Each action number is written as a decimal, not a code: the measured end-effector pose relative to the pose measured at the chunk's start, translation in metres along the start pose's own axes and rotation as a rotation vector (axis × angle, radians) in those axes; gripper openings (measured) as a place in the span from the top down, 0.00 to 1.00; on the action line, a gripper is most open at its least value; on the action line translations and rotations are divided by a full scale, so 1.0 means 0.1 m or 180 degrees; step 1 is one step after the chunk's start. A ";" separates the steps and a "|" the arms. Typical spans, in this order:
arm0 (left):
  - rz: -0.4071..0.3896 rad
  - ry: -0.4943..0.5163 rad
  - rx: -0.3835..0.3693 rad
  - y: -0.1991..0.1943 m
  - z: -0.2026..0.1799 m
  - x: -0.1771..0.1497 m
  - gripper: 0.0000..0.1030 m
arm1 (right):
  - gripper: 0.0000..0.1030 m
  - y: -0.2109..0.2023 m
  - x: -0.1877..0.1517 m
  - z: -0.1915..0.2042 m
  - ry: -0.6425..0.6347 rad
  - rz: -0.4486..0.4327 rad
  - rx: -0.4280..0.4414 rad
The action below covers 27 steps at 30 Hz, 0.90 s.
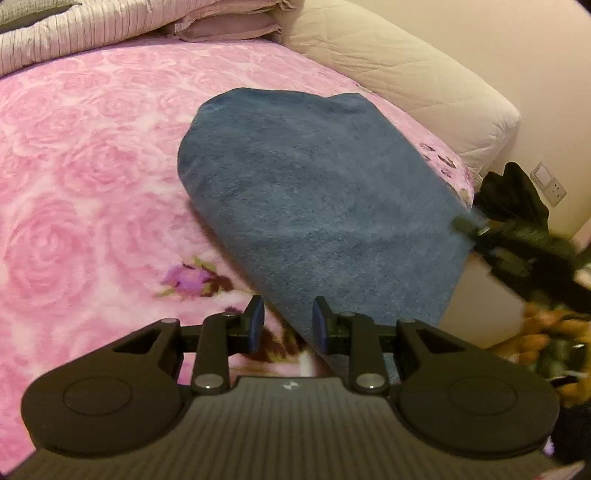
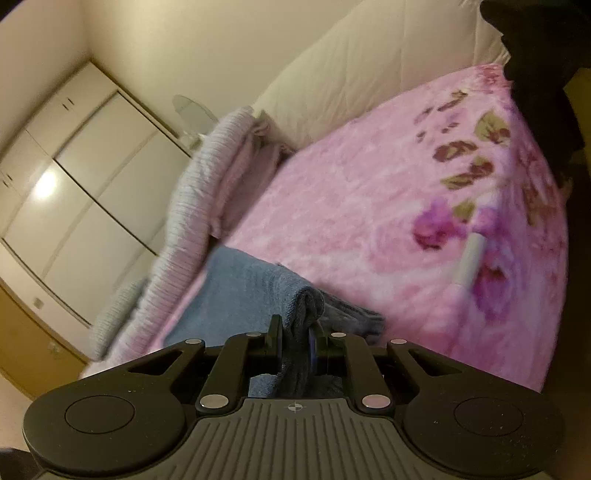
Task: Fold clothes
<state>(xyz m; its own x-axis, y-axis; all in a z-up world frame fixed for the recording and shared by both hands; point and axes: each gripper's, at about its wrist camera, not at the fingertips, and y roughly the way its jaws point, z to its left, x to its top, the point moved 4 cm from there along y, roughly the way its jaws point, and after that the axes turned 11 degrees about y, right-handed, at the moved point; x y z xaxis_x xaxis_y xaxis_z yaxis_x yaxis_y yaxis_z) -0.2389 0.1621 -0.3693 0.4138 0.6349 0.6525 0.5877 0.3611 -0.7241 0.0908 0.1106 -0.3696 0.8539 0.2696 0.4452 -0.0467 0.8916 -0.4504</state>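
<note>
A blue fleecy garment (image 1: 314, 206) lies spread on the pink rose blanket (image 1: 92, 184). My left gripper (image 1: 288, 326) hovers open at the garment's near corner. The cloth's edge runs just inside the right pad (image 1: 319, 325), and neither pad presses on it. At the garment's right edge my right gripper (image 1: 469, 225) pinches the cloth, with a black-gloved hand (image 1: 513, 195) behind it. In the right wrist view my right gripper (image 2: 297, 343) is shut on a bunched fold of the blue garment (image 2: 251, 291), which is lifted off the blanket (image 2: 351, 221).
Folded lilac bedding (image 1: 110, 33) and a cream quilted pad (image 1: 388, 66) lie along the bed's far side. A small white tube (image 2: 469, 262) rests on the blanket. A dark shape (image 2: 539, 74) stands at the bed's far corner. White wardrobe doors (image 2: 74, 184) line the wall.
</note>
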 end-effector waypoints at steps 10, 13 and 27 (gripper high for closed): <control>-0.0102 -0.0127 0.0030 -0.13 0.12 -0.01 0.78 | 0.78 -0.55 -0.07 -0.06 0.0221 -0.0102 -0.0040; -0.0129 -0.0176 -0.0097 -0.10 0.05 0.02 0.77 | 0.78 -0.51 -0.07 0.01 0.0115 -0.0101 -0.0118; -0.0043 -0.0283 -0.0058 -0.03 0.03 -0.03 0.77 | 0.29 -0.48 -0.26 -0.56 0.1553 0.0499 0.0418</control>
<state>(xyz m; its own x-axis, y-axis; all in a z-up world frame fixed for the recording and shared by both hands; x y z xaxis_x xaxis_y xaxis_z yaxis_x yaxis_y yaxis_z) -0.2443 0.1609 -0.3700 0.3428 0.6885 0.6391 0.6056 0.3582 -0.7106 0.1000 0.0406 -0.4026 0.9720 0.2305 -0.0458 -0.2309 0.9007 -0.3680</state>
